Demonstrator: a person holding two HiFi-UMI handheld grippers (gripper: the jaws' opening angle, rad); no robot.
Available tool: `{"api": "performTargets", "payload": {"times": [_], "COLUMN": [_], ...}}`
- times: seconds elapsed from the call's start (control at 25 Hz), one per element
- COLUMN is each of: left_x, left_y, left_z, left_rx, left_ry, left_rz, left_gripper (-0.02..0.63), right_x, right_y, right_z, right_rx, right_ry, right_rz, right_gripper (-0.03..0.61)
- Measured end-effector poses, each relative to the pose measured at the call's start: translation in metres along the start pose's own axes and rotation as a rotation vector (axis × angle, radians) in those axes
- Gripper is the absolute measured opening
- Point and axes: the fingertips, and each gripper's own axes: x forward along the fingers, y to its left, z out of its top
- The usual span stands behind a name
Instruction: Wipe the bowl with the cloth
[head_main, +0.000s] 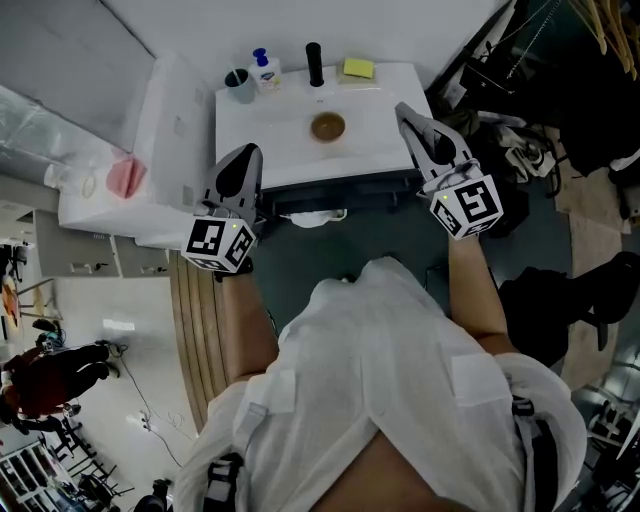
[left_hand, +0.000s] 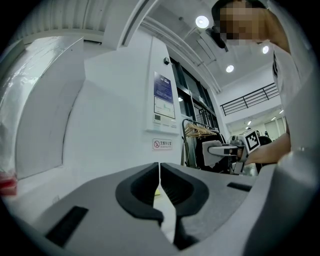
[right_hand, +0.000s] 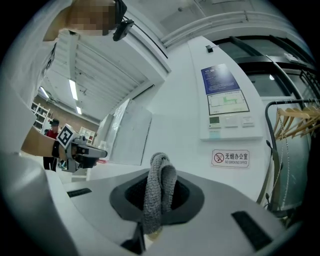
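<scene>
Both forearms reach forward and level. The left gripper (head_main: 250, 152), jaws closed on nothing, and the right gripper (head_main: 405, 110), clamped on the grey cloth (right_hand: 159, 187), flank the white table (head_main: 380, 100) near its front corners. The brown bowl (head_main: 327, 127) sits farther in between them, with bare tabletop around it.

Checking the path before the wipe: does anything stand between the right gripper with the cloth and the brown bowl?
Nothing visible does. Between the right gripper and the bowl lies only bare white table; the cloth is clamped in its jaws. The yellow sponge and black cylinder stand farther back.
</scene>
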Motion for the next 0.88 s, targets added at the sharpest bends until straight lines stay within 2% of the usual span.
{"api": "performTargets", "payload": {"times": [0.48,0.88], "left_x": [0.022,0.096], "left_y": [0.007,0.038], "left_z": [-0.023,-0.063], "left_rx": [-0.016,-0.014], "left_ry": [0.058,0.161], "left_rz": [-0.035,-0.074], "left_gripper": [0.015,0.017], "right_x": [0.023,0.097], "right_y": [-0.006,-0.038], "right_z": [-0.019,-0.074], "right_rx": [0.006,-0.004], "right_ry": [0.081,0.168], "right_rz": [0.016,0.094], "right_gripper": [0.038,0.038]}}
